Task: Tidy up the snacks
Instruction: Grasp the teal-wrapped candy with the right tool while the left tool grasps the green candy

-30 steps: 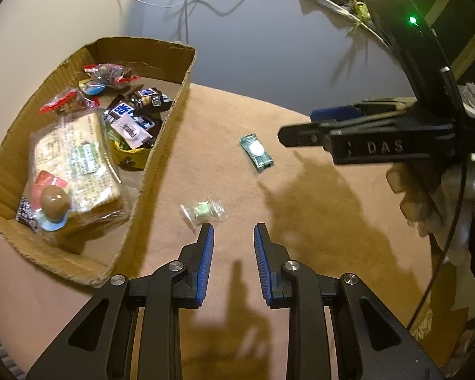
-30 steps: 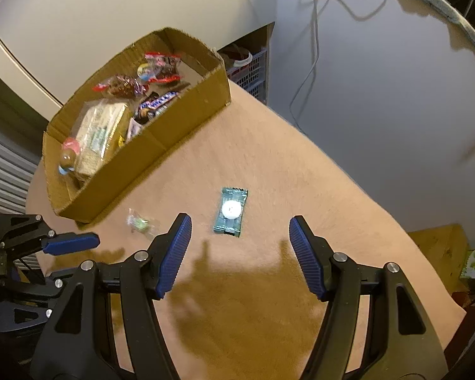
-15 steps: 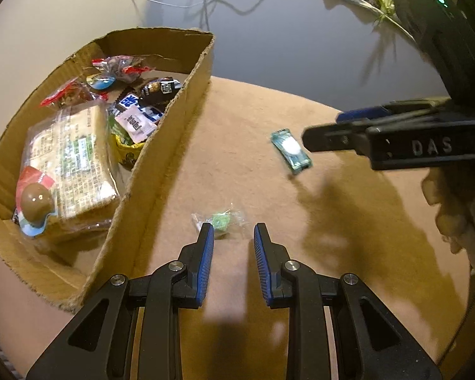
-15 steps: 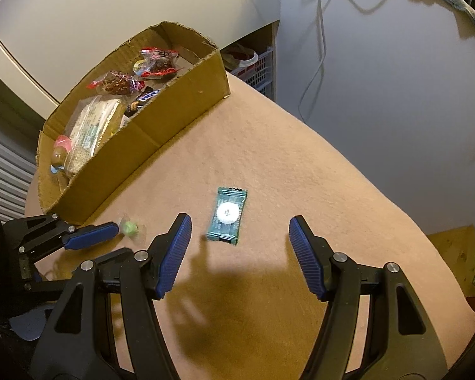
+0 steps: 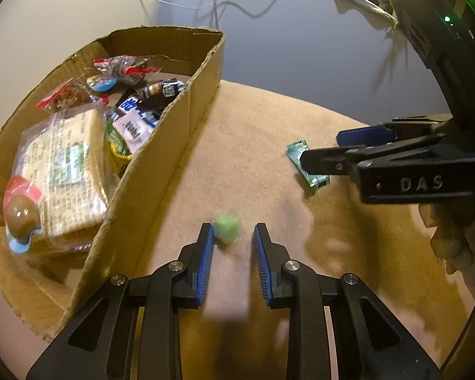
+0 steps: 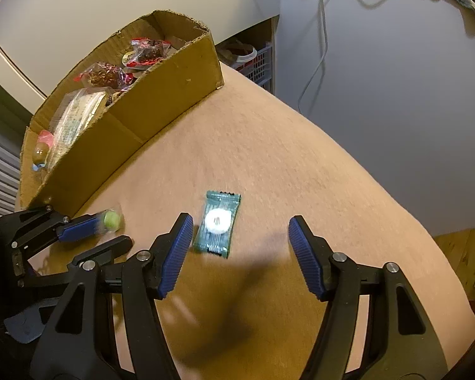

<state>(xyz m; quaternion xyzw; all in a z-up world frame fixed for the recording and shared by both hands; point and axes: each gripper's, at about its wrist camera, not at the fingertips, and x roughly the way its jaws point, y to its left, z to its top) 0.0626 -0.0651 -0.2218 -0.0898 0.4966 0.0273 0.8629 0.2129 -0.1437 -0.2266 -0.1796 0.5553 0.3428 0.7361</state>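
Note:
A small green candy in clear wrap [image 5: 225, 228] lies on the tan table, between the tips of my open left gripper [image 5: 231, 234]; it also shows in the right wrist view [image 6: 111, 219]. A teal flat candy packet [image 6: 218, 224] lies just ahead of my open right gripper [image 6: 240, 231], near its left finger; in the left wrist view the packet [image 5: 305, 167] is partly hidden by the right gripper's finger. A cardboard box [image 5: 180, 145] to the left holds several wrapped snacks [image 5: 66, 158].
The box also shows in the right wrist view [image 6: 161, 107]. The table edge curves off behind it, with cables [image 5: 224, 0] on the grey floor and a white crate [image 6: 259, 63] below. The person's hand [image 5: 452, 231] holds the right gripper.
My left gripper has moved forward so the green candy now sits between its tips. My right gripper has come closer to the teal packet. Both stay open.

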